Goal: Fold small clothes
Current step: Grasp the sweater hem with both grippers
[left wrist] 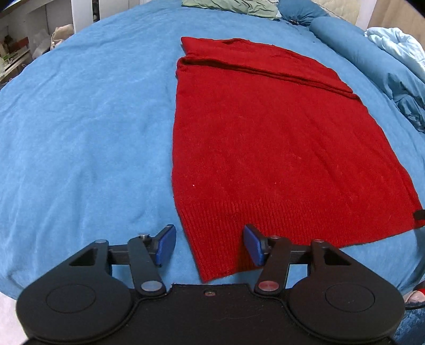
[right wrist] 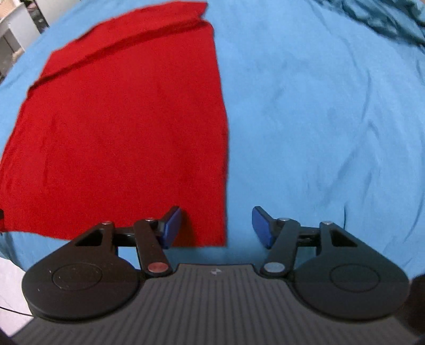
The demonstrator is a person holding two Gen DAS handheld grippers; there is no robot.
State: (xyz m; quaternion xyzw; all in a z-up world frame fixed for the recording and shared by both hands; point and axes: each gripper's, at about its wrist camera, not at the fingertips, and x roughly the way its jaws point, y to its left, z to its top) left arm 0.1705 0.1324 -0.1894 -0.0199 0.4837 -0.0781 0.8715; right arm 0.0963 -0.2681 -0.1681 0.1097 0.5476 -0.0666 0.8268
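Observation:
A red knitted sweater (left wrist: 265, 148) lies flat on a blue bed cover (left wrist: 79, 132), its sleeves folded in across the far part. In the left wrist view my left gripper (left wrist: 209, 245) hovers over the sweater's near left corner of ribbed hem, jaws open, with the corner between the blue pads (left wrist: 167, 244) and untouched by them. In the right wrist view the same sweater (right wrist: 127, 127) fills the left half. My right gripper (right wrist: 216, 228) stands open over its near right corner, which lies between the pads (right wrist: 172, 228) without being pinched.
A green garment (left wrist: 233, 6) lies at the far end of the bed, and a rumpled light-blue quilt (left wrist: 398, 53) is heaped at the far right. Shelves and clutter (left wrist: 16, 50) stand beyond the bed's left edge. Bare blue cover (right wrist: 318, 119) spreads right of the sweater.

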